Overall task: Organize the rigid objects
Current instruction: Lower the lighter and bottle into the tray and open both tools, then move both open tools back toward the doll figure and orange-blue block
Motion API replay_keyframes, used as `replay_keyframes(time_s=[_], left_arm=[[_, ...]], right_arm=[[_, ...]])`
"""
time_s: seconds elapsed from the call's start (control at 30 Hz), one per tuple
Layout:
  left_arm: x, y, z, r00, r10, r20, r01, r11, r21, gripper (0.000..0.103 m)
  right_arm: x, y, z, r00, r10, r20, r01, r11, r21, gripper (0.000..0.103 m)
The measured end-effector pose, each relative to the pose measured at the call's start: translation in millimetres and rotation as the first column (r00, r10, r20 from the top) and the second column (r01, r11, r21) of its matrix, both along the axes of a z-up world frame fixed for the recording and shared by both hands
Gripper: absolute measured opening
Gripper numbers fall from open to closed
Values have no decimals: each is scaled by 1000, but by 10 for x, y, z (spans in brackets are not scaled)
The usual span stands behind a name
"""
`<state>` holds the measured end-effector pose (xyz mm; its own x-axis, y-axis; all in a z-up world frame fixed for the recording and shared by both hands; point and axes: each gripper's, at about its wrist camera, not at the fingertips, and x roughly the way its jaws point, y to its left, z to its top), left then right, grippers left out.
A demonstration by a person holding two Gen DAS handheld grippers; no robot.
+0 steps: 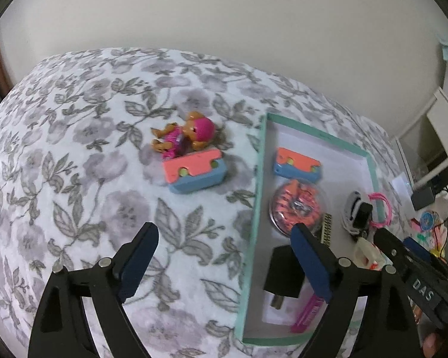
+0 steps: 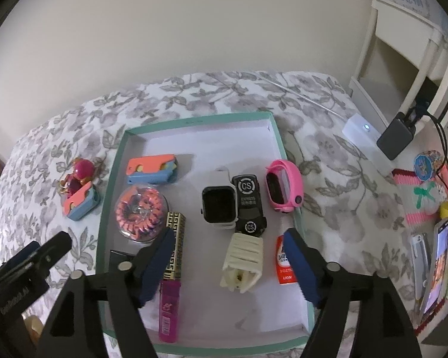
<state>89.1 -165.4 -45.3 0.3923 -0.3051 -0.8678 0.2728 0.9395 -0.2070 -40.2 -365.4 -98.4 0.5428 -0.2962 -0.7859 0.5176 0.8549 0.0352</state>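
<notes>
Left tongs are held released and empty, straddling the left wall of the tray, with one finger above the bedspread and the other above the tray floor. Right tongs are likewise released, nothing gripped, and are poised over the near half of the tray above a cream clip.

Inside the tray most rigid items are already gathered: an orange-and-blue block, a clear dome, a patterned tube, a white watch and a black car. A pink watch is perched on the tray's right wall, judged only half placed.

Left of the tray, on the bedspread, a second block and a figure are found touching each other, not yet collected. These two are judged to be the outstanding work, which would explain the left tongs being spread on that side.
</notes>
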Motion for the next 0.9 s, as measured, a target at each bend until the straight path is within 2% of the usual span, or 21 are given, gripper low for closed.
replay_keyframes(time_s=[0.17, 0.23, 0.53, 0.67, 0.9], left_arm=[[88, 137, 43, 999, 45, 17, -45, 999, -1, 96], [122, 183, 53, 998, 58, 16, -57, 998, -1, 96], [268, 321, 188, 995, 89, 40, -89, 996, -13, 97], [366, 392, 248, 993, 116, 37, -114, 992, -47, 97], [690, 591, 218, 983, 184, 5, -182, 979, -94, 97]], right_arm=[[6, 30, 27, 1000, 5, 21, -5, 1000, 3, 94], [8, 47, 41, 1000, 6, 30, -6, 1000, 0, 102], [38, 106, 69, 998, 26, 54, -26, 1000, 11, 103], [96, 184, 95, 998, 41, 43, -41, 999, -10, 103], [403, 448, 312, 992, 98, 74, -94, 994, -53, 103]])
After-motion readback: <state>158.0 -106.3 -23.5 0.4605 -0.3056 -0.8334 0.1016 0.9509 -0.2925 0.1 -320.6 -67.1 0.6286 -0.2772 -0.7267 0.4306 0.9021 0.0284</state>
